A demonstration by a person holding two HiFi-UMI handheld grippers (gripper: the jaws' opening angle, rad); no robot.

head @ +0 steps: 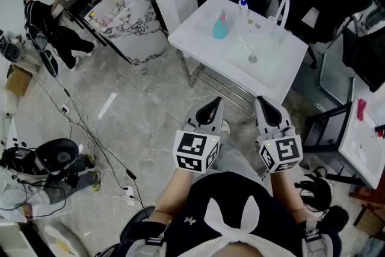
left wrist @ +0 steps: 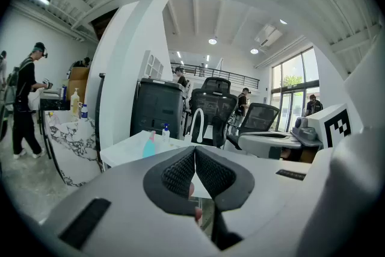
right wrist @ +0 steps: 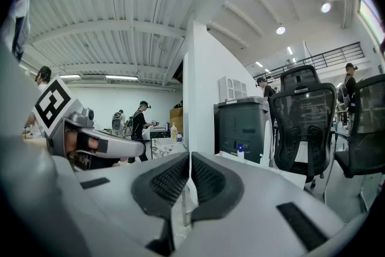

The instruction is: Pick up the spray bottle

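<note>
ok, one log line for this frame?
phase: pre-reach | left gripper: shut, empty | right gripper: shut, empty | teal spray bottle: upright on white sink table, untouched

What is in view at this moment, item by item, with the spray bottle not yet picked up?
sink table: one, white, ahead of the person
spray bottle: one, teal, upright on the sink table's left part
small bottle: one, blue-topped, at the table's far edge
faucet: one, white, arched, behind the basin
marble counter: one, white with dark veins, far left
bystander: one, in black, beside the marble counter
cables: several, black, across the floor
left claw: one, white with black pads, shut, empty
right claw: one, same colours, shut, empty
</note>
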